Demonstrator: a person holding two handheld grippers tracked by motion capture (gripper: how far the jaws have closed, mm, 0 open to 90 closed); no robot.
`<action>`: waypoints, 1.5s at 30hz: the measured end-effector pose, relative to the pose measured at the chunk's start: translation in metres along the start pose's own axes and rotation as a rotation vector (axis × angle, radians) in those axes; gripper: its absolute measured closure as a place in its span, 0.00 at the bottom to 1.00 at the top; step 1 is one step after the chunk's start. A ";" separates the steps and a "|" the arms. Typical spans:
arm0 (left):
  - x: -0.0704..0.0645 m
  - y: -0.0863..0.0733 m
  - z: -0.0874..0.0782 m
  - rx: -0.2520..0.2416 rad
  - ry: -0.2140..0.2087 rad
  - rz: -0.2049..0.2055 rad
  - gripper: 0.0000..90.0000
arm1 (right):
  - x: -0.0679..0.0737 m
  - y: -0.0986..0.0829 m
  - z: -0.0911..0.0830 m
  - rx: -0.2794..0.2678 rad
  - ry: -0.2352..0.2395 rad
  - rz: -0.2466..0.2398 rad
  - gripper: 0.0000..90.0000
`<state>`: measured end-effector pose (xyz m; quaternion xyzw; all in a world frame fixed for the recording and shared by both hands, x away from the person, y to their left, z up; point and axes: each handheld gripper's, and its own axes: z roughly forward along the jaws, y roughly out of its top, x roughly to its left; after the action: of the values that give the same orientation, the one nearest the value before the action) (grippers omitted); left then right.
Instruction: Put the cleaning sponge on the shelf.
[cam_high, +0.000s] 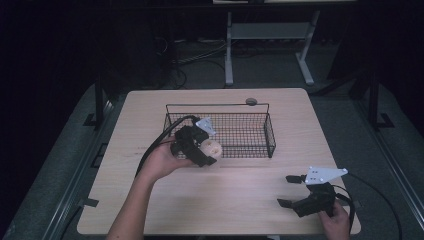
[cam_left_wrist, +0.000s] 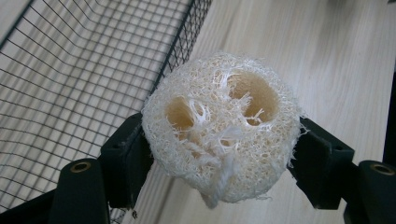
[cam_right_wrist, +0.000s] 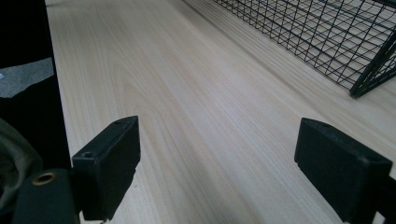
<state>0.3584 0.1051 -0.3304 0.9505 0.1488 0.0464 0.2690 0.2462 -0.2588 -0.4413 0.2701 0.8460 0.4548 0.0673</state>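
Wooden table (cam_high: 225, 195): left gripper (cam_high: 206, 152) clenches loofah (cam_left_wrist: 222, 128) beside basket (cam_high: 270, 135); right gripper (cam_high: 289, 190) released.

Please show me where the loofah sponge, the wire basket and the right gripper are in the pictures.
loofah sponge (cam_left_wrist: 222, 128): left gripper view, the middle of its fibrous face, held between the jaws.
wire basket (cam_high: 250, 131): high view, bare mesh floor.
right gripper (cam_high: 289, 190): high view, the gap midway between its open fingertips.
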 end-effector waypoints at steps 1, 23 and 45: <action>0.002 0.002 -0.001 0.001 0.001 -0.001 0.30 | 0.000 0.000 0.000 -0.001 0.001 0.001 0.15; 0.044 0.037 -0.011 -0.050 0.032 -0.030 0.31 | -0.002 -0.001 -0.002 -0.003 0.000 0.002 0.15; 0.083 0.034 0.014 -0.061 0.057 -0.110 0.31 | -0.003 -0.002 -0.004 -0.013 -0.002 0.008 0.15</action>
<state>0.4485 0.0957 -0.3237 0.9305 0.2069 0.0629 0.2955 0.2468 -0.2639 -0.4406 0.2733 0.8418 0.4605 0.0680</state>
